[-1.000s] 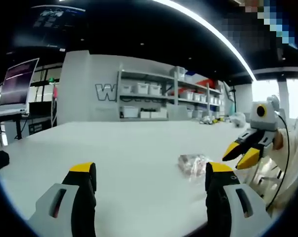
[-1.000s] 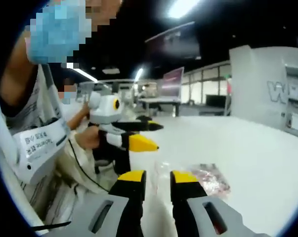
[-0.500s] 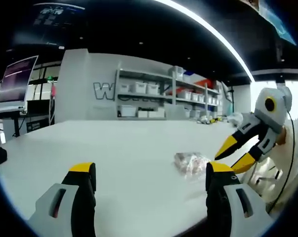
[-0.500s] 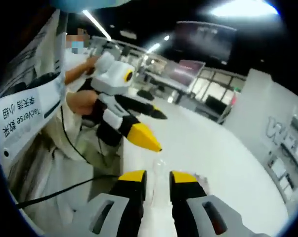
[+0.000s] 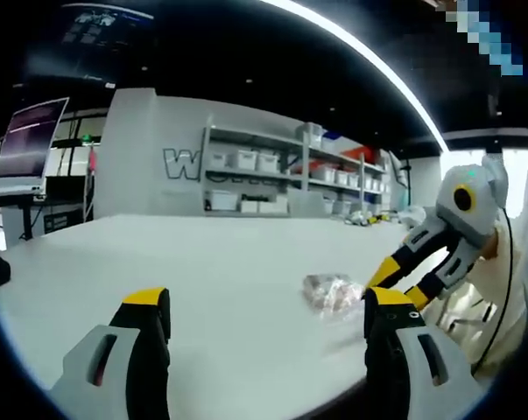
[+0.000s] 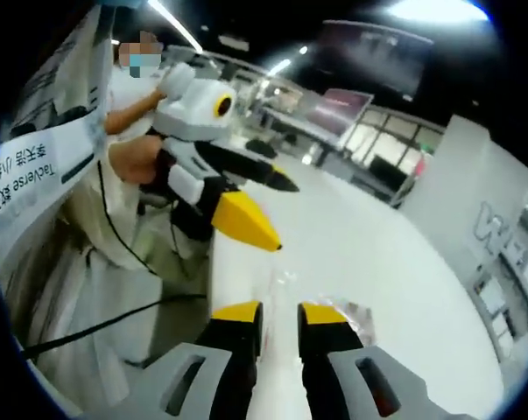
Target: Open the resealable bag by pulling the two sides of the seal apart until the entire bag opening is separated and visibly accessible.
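A small clear resealable bag (image 5: 329,293) with pinkish contents lies flat on the white table (image 5: 202,262). My left gripper (image 5: 268,308) stands wide open, short of the bag and to its left, with nothing between its jaws. My right gripper (image 5: 399,282) reaches in from the right, its yellow tips slightly parted at the bag's right edge. In the right gripper view, my right gripper (image 6: 279,315) shows a narrow gap, and the bag's clear edge (image 6: 281,284) lies just beyond its tips. The left gripper (image 6: 284,217) hovers above the table (image 6: 377,254), jaws spread.
Shelves with white bins (image 5: 272,175) line the far wall, and a monitor (image 5: 23,144) stands at the left. The person holding the grippers (image 6: 45,175) is close to the table's near edge, with a black cable (image 6: 115,306) hanging there. Another person (image 6: 141,66) is behind.
The right gripper has dropped and moved in from above the table to the bag's right edge. The left gripper has stayed wide open, and the bag has not moved.
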### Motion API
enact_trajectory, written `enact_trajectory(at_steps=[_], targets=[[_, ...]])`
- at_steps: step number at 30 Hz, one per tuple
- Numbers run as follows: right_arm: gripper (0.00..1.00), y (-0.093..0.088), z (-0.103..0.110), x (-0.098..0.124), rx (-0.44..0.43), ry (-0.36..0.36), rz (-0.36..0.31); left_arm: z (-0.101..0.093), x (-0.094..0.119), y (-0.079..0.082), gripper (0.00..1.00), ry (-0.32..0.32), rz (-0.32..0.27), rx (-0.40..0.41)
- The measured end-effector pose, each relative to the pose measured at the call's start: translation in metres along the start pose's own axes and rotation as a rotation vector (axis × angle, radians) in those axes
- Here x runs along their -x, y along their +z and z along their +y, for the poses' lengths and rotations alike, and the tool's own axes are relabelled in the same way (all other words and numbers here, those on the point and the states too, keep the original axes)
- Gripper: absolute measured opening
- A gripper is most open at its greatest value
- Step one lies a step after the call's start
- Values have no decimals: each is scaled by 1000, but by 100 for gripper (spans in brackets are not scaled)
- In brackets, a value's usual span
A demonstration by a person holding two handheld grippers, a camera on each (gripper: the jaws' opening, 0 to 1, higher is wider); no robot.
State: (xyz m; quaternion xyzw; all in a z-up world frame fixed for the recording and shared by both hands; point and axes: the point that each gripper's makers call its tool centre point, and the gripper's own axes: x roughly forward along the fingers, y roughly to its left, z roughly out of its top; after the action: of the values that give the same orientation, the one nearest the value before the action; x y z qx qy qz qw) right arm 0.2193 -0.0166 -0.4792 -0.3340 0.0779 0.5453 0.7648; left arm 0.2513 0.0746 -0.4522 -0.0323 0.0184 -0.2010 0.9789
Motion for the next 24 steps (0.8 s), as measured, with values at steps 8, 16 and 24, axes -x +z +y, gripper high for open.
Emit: enact_trajectory(at_steps=[8, 16, 24], targets=[[10, -7, 0, -4, -9, 3, 19, -1, 1, 1, 91, -2, -3, -1], [3, -13, 1, -6, -23, 6, 27, -3, -1, 0, 91, -8, 3, -6], [0, -13, 3, -6, -42, 5, 7, -7, -2, -2, 91, -20, 17, -11]])
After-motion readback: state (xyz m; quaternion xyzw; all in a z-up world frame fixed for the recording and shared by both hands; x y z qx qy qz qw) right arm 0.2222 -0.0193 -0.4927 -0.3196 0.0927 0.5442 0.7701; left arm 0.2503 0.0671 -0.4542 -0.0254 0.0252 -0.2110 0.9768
